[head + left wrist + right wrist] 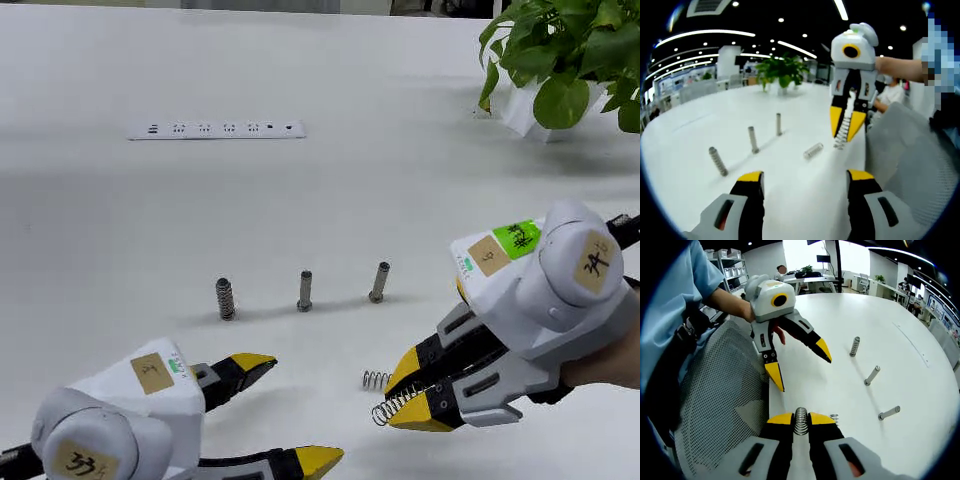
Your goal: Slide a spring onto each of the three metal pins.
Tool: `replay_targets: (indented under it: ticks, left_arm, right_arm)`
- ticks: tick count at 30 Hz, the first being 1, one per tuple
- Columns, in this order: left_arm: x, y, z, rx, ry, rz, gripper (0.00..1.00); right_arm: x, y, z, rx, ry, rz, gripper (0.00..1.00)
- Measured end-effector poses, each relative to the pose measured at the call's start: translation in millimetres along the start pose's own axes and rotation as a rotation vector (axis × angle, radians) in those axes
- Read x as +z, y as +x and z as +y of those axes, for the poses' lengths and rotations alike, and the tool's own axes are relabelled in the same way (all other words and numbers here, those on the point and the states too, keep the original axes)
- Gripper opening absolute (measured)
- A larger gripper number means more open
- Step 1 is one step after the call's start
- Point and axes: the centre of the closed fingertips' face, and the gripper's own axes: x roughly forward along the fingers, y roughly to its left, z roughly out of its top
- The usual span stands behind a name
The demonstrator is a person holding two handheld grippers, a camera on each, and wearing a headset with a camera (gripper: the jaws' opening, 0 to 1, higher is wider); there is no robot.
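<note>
**Right hand-held gripper (408, 393) grips a spring (393, 404); left one open**

The right hand-held gripper is closed on the spring, which sticks out past its yellow tips and hangs just above the worktop (120, 230). In the right gripper view the spring stands upright, pinched between the two jaws. A second spring (376, 379) lies flat on the worktop just beside those tips, on the side toward the pins.

The left hand-held gripper (296, 411) is open, its jaws wide apart and holding nothing. It hovers low over the worktop, well apart from the right one.

Three pins stand in a row ahead of both. The sprung pin (226, 299), straight ahead of the left hand-held gripper, carries a spring around its shaft. The middle pin (305, 291) is bare. So is the end pin (379, 282), which stands ahead of the right hand-held gripper and leans a little.

Far beyond the pins lie a power strip (217, 130) and a plant (565, 50).
</note>
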Motion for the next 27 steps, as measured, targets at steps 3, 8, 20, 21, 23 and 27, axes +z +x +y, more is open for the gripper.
replay_targets:
  ticks: [3, 8, 20, 21, 23, 27]
  left_arm:
    - [-1.6, -4.4, 8.2, 0.042, -0.011, 0.002, 0.76]
    - [-2.9, -11.5, 22.8, 0.105, -0.033, -0.007, 0.86]
    - [-17.1, -26.9, 42.6, 0.193, -0.083, 0.025, 1.00]
    - [-17.3, -27.3, 42.3, 0.190, -0.082, 0.027, 1.00]
    - [-18.0, -28.9, 44.5, 0.200, -0.067, 0.027, 1.00]
    - [-17.4, -30.9, 46.8, 0.211, -0.063, 0.027, 1.00]
  right_arm:
    - [0.0, 0.4, -4.0, 0.005, -0.007, 0.008, 0.12]
    - [1.2, 0.1, -12.0, 0.005, -0.016, 0.014, 0.12]
    - [12.2, -1.6, -35.0, 0.014, -0.077, 0.053, 0.12]
    - [13.9, -1.6, -38.2, 0.016, -0.087, 0.060, 0.12]
    - [17.4, -2.3, -43.6, 0.016, -0.105, 0.072, 0.12]
    - [26.4, -3.2, -56.9, 0.010, -0.126, 0.082, 0.12]
